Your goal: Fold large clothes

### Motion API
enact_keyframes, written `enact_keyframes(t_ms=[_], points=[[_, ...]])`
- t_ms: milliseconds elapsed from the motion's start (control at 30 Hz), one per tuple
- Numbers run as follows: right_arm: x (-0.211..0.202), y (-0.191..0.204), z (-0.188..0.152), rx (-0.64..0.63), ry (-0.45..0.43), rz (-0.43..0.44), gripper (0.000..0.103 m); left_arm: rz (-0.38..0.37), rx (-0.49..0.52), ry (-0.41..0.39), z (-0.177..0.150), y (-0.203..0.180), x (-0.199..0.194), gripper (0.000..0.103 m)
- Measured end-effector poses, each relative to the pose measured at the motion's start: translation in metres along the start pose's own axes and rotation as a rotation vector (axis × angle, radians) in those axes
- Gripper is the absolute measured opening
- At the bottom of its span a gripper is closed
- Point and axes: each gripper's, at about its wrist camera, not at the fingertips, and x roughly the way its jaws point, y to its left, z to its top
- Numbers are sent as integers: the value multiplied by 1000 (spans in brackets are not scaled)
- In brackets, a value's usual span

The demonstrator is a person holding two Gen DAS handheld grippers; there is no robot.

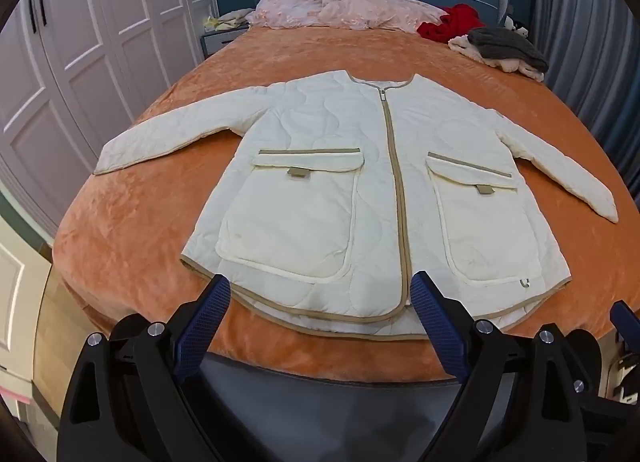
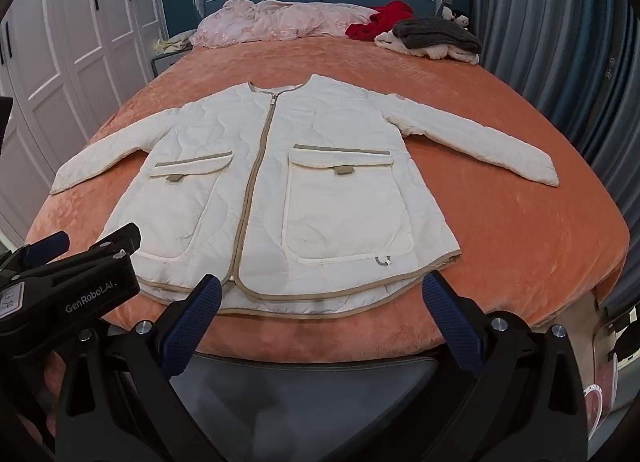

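A cream quilted jacket (image 1: 352, 190) with tan trim lies flat and zipped on the orange bedspread (image 1: 132, 230), sleeves spread to both sides, hem toward me. The right wrist view shows the same jacket (image 2: 288, 198). My left gripper (image 1: 320, 290) hovers open just before the hem, left of the zip, nothing between its blue pads. My right gripper (image 2: 322, 290) stands open before the hem on the jacket's right half, also holding nothing. The left gripper's black body (image 2: 68, 282) shows at the left edge of the right wrist view.
At the bed's head lie pink bedding (image 1: 340, 8), a red garment (image 1: 448, 24) and a grey and cream pile (image 1: 504, 48). White wardrobe doors (image 1: 80, 54) stand on the left, a blue curtain (image 1: 592, 62) on the right. The bed's foot edge (image 2: 312, 358) is right below the grippers.
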Motion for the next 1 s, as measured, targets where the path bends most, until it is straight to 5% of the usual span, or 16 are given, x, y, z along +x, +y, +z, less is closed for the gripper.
enact_keyframes(t_ms=[1000], points=[[-3, 1, 3, 3, 5, 5, 98, 29, 19, -4, -7, -1, -4, 88]])
